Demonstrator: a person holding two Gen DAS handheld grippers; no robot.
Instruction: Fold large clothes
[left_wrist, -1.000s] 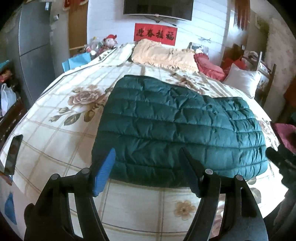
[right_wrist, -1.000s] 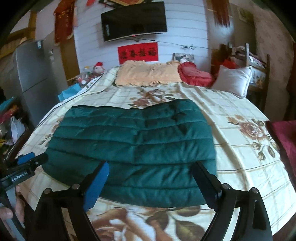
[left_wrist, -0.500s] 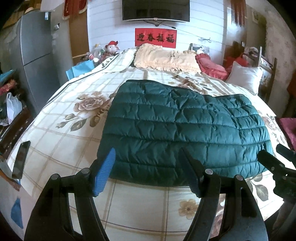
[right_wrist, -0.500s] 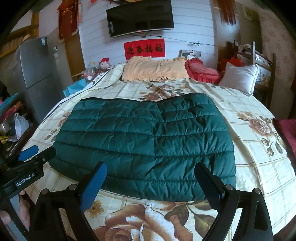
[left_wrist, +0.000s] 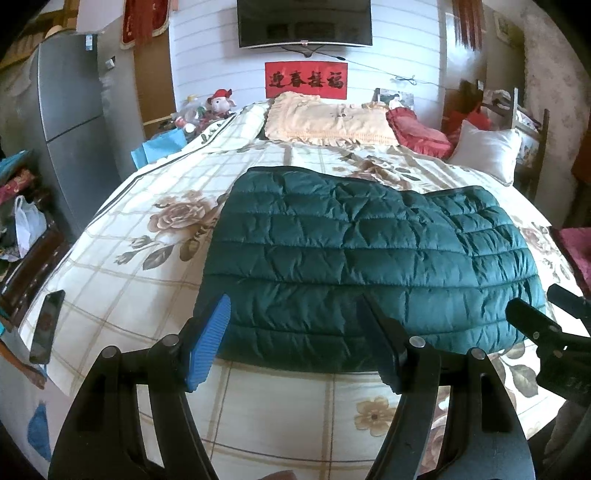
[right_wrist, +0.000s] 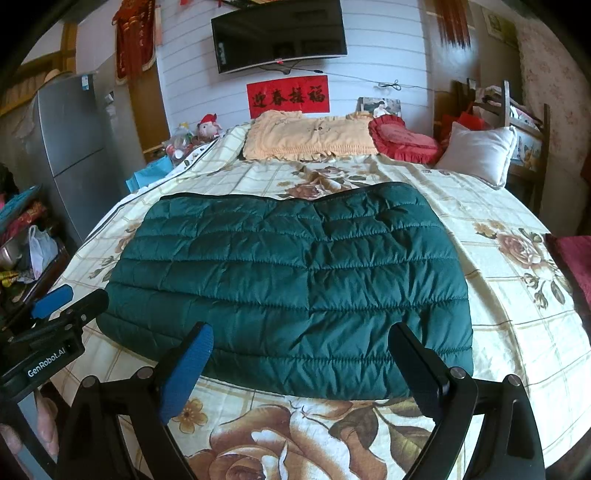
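Nearest the lens in each wrist view are the tool's own fingers. The left gripper (left_wrist: 295, 343) stands wide apart with nothing between its blue pads, hovering over the near hem of the folded dark-green quilted down jacket (left_wrist: 365, 258); the right gripper (right_wrist: 303, 365) is likewise spread and empty above the same hem.

Against the frames a second ago, the jacket sits a little farther from both cameras and lower in the picture, with more of the floral bedspread (left_wrist: 280, 402) showing in front of it — neither tool has closed or taken hold of anything.

The left view alone shows a dark phone (left_wrist: 47, 326) lying at the bed's left edge, and the right tool's black fingers poking in at the right border. The right view alone shows the left tool from the side, its body lettered "GenRobot.AI", and fingertips of a hand (right_wrist: 46, 421) beneath it.

The jacket lies flat across the middle of the bed, well short of the pillows. Beyond it: a peach pillow (right_wrist: 310, 136), a red heart cushion (right_wrist: 402, 142), a white pillow (right_wrist: 476, 153), then a red banner (right_wrist: 288, 96) and a wall television (right_wrist: 279, 35). A grey refrigerator (right_wrist: 74, 147) stands left.
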